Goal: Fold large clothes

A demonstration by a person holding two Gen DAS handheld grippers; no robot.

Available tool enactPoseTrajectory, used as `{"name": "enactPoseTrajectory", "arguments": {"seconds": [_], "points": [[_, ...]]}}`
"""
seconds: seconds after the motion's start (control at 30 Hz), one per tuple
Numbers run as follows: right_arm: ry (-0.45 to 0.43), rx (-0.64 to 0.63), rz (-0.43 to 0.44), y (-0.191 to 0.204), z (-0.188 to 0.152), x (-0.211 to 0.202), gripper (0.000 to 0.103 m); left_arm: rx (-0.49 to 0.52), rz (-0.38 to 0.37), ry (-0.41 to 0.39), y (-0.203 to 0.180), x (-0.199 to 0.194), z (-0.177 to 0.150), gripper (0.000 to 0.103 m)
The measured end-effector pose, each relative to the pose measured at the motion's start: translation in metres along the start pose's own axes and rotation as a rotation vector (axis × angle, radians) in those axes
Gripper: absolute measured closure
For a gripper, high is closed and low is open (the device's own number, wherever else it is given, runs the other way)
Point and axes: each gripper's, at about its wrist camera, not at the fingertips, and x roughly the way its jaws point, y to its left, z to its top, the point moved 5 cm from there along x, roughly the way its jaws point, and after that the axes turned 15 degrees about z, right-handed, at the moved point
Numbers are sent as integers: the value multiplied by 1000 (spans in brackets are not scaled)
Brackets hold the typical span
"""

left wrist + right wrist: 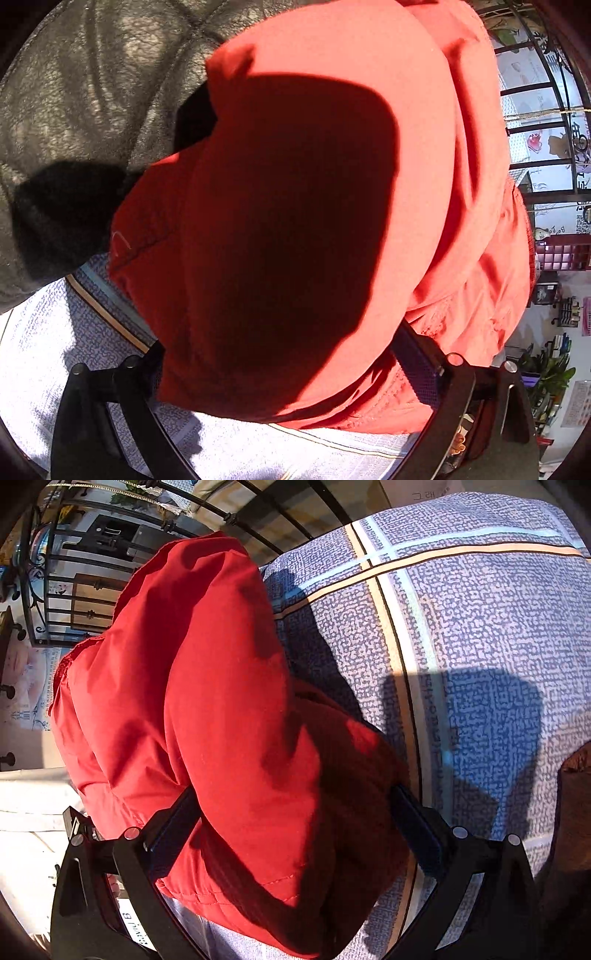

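Clamped thick folds of the puffy red quilted jacket (pixel 221 709) in both left gripper (pixel 295 369) and right gripper (pixel 291 823), bulk stretching forward above the blue-patterned bedsheet (pixel 480 627), neither nearer.

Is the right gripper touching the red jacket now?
Touching. The right wrist view shows the red jacket bunched between the right gripper, with both fingers pressed against it.

left wrist: close, facing red jacket (pixel 280 206) | right wrist: same jacket
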Motion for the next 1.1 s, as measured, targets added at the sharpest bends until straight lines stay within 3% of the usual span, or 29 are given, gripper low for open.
{"name": "enactPoseTrajectory", "arguments": {"seconds": [0.1,0.2,0.37,0.43,0.5,0.53,0.57,0.6,0.67,0.77,0.87,1.0,1.1], "points": [[10,88,15,-7,-16,-9,4,10,-25,3,1,-8,-3,18],[-13,113,71,-13,-30,-10,4,19,-26,15,2,-5,-4,17],[-3,126,26,-8,-18,3,4,19,38,-1,-10,2,2,10],[-16,111,-13,-3,-18,4,7,37,70,-19,-17,1,1,19],[-52,84,-22,8,-24,0,22,39,79,-42,-22,-10,-1,37],[-70,73,-9,13,-29,-4,40,51,80,-51,-26,-17,-2,50],[-86,59,2,18,-34,-10,55,66,78,-59,-30,-24,-4,56],[-103,35,21,25,-44,-17,60,85,77,-65,-35,-32,-5,65],[-115,23,40,31,-59,-25,70,158,99,-93,-52,-50,-9,72],[-136,43,58,34,-99,-37,74,313,122,-192,-93,-89,-13,76],[-151,93,90,33,-142,-46,76,466,87,-307,-143,-140,-12,80],[-186,172,151,35,-192,-44,77,616,-1,-396,-199,-200,-5,82],[-216,151,187,57,-199,-44,77,716,-21,-470,-233,-225,-35,84]]}}
